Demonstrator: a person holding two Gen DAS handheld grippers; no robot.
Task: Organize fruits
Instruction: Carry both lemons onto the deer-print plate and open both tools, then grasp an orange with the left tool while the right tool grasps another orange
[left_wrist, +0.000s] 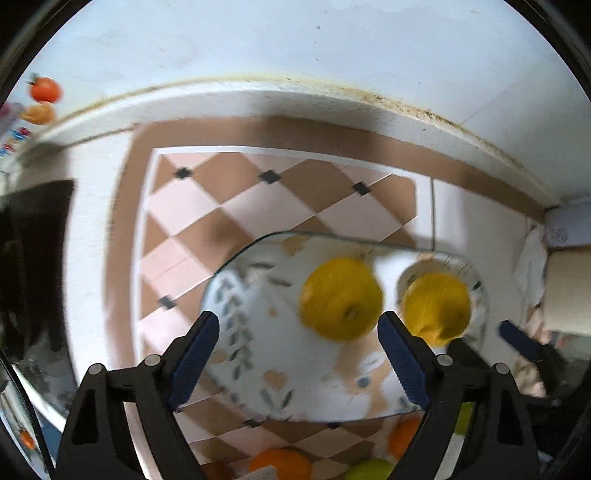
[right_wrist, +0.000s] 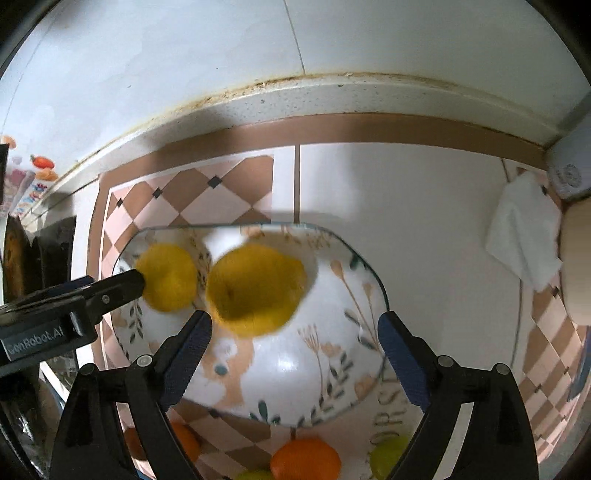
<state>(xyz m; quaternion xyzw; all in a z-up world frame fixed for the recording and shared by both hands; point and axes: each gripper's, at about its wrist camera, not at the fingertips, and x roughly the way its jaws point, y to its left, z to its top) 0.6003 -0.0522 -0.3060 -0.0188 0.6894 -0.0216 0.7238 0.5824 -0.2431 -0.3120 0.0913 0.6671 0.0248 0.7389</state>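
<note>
Both tongs point down over a flower-patterned plate (right_wrist: 343, 295) that sits on the worktop (right_wrist: 424, 221), which is covered by a checked mat. The left tongs (left_wrist: 298, 360) stand wide apart with nothing between their blue pads; only the bare plate surface shows in the gap. A yellow fruit (left_wrist: 341, 298) lies on the plate just ahead of them, close beside the inner pad but not pressed by it. The right tongs (right_wrist: 294, 354) are likewise spread wide and empty, and the second yellow fruit (right_wrist: 256, 290) rests on the plate just beyond their tips, clear of both pads. In the right wrist view the two yellow fruits lie side by side, almost touching, toward the far side of the plate, and a tip of the left tongs reaches in beside the further one (right_wrist: 168, 277); whether it touches is blurred. At the near edge, off the plate, more fruit waits on the mat: an orange (right_wrist: 304, 459) and a green fruit (right_wrist: 388, 454). A folded white cloth (right_wrist: 524, 229) lies well apart at the right.
</note>
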